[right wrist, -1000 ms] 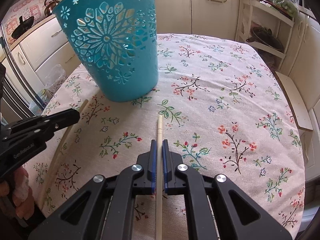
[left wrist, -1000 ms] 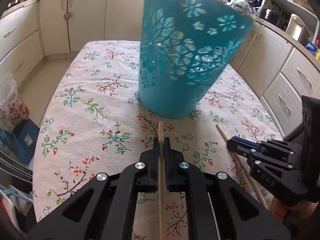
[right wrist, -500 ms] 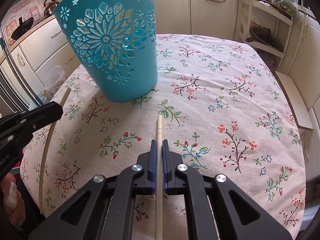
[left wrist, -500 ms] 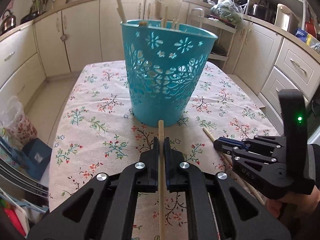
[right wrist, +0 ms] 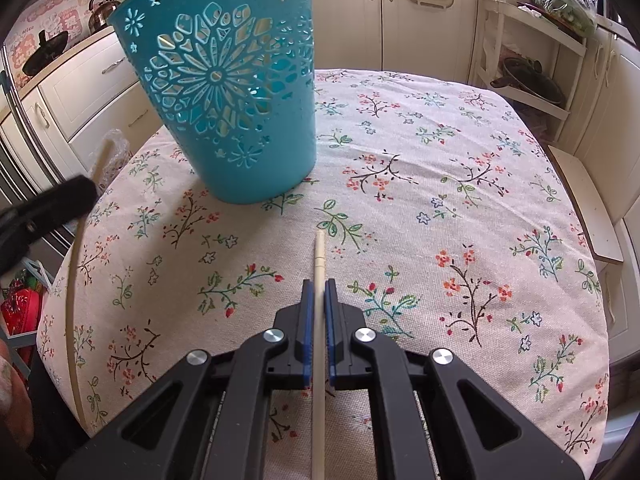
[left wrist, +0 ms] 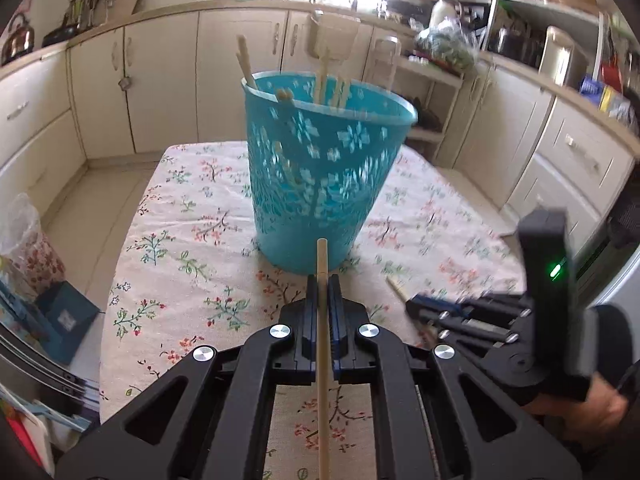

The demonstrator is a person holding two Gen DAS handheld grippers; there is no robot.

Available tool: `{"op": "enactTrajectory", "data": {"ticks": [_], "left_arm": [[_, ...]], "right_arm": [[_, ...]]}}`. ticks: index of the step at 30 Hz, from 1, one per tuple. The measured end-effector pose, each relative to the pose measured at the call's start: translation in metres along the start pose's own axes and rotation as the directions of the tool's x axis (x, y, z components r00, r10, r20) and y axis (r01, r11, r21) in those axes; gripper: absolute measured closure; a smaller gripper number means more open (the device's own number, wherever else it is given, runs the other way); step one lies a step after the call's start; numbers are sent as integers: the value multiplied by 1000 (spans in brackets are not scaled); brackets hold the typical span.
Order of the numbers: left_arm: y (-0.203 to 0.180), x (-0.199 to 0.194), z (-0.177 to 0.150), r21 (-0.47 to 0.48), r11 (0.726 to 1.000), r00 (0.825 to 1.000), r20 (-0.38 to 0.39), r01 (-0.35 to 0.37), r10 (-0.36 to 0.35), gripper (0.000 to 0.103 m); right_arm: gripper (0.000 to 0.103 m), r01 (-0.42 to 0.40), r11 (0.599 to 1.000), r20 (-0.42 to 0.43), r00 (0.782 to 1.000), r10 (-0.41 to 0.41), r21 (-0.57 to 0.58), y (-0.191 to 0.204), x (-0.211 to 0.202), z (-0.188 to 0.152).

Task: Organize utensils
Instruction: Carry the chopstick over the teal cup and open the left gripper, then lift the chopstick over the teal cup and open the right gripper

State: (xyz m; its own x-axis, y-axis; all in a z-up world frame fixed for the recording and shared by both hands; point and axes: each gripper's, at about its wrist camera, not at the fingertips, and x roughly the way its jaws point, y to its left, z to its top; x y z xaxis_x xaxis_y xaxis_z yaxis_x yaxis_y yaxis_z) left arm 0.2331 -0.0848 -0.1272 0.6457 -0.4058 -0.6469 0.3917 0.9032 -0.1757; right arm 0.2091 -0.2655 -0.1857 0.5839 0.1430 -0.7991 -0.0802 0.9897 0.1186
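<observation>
A teal cut-out basket (left wrist: 320,176) stands on the floral table, with several wooden utensils (left wrist: 326,76) sticking out of its top. It also shows in the right wrist view (right wrist: 236,92). My left gripper (left wrist: 323,280) is shut on a wooden chopstick (left wrist: 322,344), held above the table and pointing at the basket's base. My right gripper (right wrist: 319,284) is shut on a pale chopstick (right wrist: 319,320), low over the cloth, right of the basket. The right gripper shows in the left wrist view (left wrist: 416,306), the left one in the right wrist view (right wrist: 86,192).
The floral tablecloth (right wrist: 460,208) covers the table. Cream kitchen cabinets (left wrist: 160,88) surround it. A white shelf rack (right wrist: 528,60) with pans stands at the far right. Bags and boxes (left wrist: 36,264) lie on the floor to the left.
My left gripper has risen and pulled back with its chopstick, so the basket's open top and the utensils inside now show. My right gripper has stayed nearly still.
</observation>
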Motion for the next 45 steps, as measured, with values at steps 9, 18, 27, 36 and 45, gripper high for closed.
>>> {"op": "enactTrajectory", "data": {"ticks": [9, 18, 27, 36, 45], "left_arm": [[8, -58, 69, -74, 990, 967, 231, 123, -103, 98], [-15, -73, 150, -6, 993, 926, 363, 116, -106, 98], [-16, -86, 189, 6, 998, 891, 450, 64, -60, 98], [-17, -12, 174, 41, 998, 944, 326, -57, 40, 98], [8, -6, 129, -4, 994, 963, 248, -111, 108, 68]], "right_arm": [[96, -4, 1000, -2, 1000, 4, 6, 0, 0, 0], [96, -18, 1000, -3, 1000, 18, 17, -3, 0, 1], [96, -33, 999, -6, 999, 33, 27, -6, 4, 5], [96, -36, 999, -6, 999, 37, 32, -6, 5, 5], [77, -87, 996, -12, 996, 87, 29, -3, 4, 5]]}}
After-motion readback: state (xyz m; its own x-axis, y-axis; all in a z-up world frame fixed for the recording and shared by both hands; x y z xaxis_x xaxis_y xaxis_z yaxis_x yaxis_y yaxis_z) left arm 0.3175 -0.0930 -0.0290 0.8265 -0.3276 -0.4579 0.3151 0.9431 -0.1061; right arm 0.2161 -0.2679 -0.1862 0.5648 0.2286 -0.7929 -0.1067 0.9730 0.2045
